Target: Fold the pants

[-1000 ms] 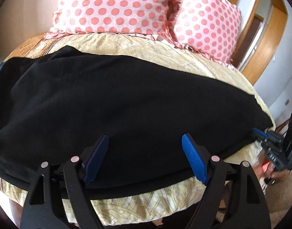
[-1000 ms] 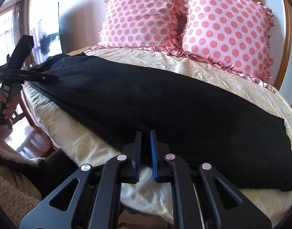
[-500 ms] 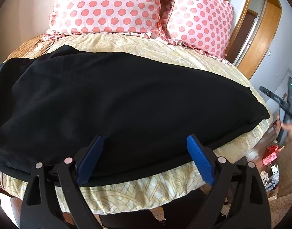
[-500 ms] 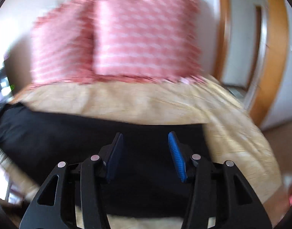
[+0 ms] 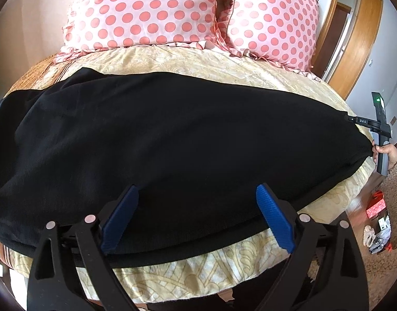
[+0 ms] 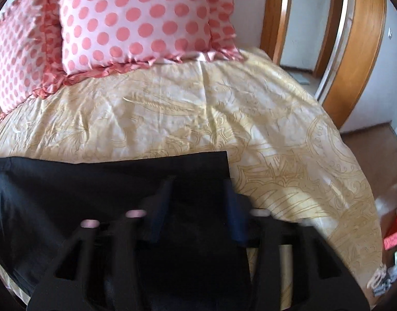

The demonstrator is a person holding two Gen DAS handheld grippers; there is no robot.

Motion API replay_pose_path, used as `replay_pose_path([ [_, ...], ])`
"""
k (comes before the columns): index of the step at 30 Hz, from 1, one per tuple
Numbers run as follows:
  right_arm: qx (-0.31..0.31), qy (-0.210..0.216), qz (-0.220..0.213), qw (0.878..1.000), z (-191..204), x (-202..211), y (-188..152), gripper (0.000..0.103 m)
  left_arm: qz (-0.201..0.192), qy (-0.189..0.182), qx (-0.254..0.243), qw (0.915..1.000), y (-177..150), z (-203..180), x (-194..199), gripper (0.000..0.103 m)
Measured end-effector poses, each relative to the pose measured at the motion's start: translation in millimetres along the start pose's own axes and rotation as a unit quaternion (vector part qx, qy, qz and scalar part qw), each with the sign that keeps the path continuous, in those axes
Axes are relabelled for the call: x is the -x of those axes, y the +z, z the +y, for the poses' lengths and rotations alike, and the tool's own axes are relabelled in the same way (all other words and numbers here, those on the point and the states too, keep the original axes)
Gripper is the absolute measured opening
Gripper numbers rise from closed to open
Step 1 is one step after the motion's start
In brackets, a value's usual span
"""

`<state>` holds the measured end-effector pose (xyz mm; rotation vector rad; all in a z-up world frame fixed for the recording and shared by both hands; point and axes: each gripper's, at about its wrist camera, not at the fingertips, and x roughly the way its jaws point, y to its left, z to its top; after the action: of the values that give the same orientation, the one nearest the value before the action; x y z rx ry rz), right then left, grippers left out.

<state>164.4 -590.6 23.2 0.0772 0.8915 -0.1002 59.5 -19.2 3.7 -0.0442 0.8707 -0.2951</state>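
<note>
Both the left gripper [image 5: 196, 216] and right gripper [image 6: 198, 207] gape; pinch both layers of the long black fabric pants [image 5: 172, 142] squarely at the hem nearest the pink polka-dot pillows [image 6: 136, 18].

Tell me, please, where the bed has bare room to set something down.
Bare bedspread lies between the pillows and the black pants' far edge, also right of their end. The near side is crowded by pants.

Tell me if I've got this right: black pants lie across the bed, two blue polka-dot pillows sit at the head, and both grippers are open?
Nearly. The pillows are pink with darker pink dots, not blue, as the left wrist view shows plainly. The rest holds: the black pants lie across the bed, and the left gripper and right gripper are both open.
</note>
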Motion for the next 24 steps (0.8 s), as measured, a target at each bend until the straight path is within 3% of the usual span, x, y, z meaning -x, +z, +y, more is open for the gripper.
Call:
replay_pose_path([
  [2, -0.001, 0.015, -0.016, 1.0, 1, 5, -3, 0.011, 0.0, 0.002, -0.002, 1.0, 1, 0, -1, 0.094],
  [10, 0.018, -0.014, -0.05, 0.998, 10, 9, 10, 0.009, -0.001, 0.006, -0.003, 1.0, 6, 2, -5, 0.094],
  [13, 0.041, -0.049, -0.003, 0.998, 17, -11, 13, 0.02, -0.004, 0.008, -0.006, 0.9999, 4, 2, -5, 0.094],
  [15, 0.033, -0.093, -0.005, 0.995, 13, -4, 15, 0.053, -0.007, 0.009, -0.01, 0.9999, 2, 1, -4, 0.094],
  [16, 0.021, -0.127, -0.008, 0.992, 6, 2, 14, 0.057, -0.009, 0.009, -0.012, 0.9998, 1, 1, -3, 0.094],
  [18, -0.011, -0.145, -0.017, 0.989, -7, 18, 7, 0.059, -0.013, 0.006, -0.014, 0.9998, -1, 2, -2, 0.094],
  [21, -0.095, -0.12, -0.03, 0.988, -29, 51, -19, 0.067, -0.021, -0.001, -0.013, 0.9997, -4, 4, 1, 0.094],
  [24, -0.148, -0.116, -0.027, 0.982, -40, 71, -55, 0.068, -0.026, -0.005, -0.017, 0.9995, -6, 5, 2, 0.094],
])
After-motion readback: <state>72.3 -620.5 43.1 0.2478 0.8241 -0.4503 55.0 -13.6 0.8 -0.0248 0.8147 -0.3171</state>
